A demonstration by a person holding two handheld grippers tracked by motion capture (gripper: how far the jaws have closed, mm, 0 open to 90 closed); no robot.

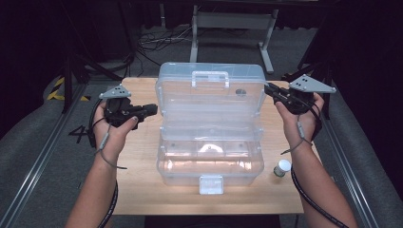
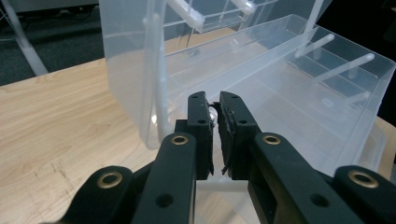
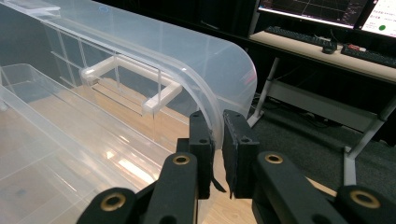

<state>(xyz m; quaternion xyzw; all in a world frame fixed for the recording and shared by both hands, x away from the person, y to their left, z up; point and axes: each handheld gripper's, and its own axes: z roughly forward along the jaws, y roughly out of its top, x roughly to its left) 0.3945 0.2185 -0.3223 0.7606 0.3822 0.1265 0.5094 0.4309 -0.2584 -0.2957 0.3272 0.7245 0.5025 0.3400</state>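
Clear plastic box [image 1: 210, 137] sits mid-table [image 1: 138, 190], its lid [image 1: 211, 83] standing open at the far side, handle [image 1: 209, 76] up top. Right gripper [image 1: 272, 91]: jaws narrow, pinching the lid's right edge [image 3: 215, 122]. Left gripper [image 1: 153, 109]: jaws narrow, just beside the box's left wall; whether they grip anything cannot be told. Small white-capped jar [image 1: 282, 167] near the box's right front corner.

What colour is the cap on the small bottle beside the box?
White; the small bottle shows best in the high view.
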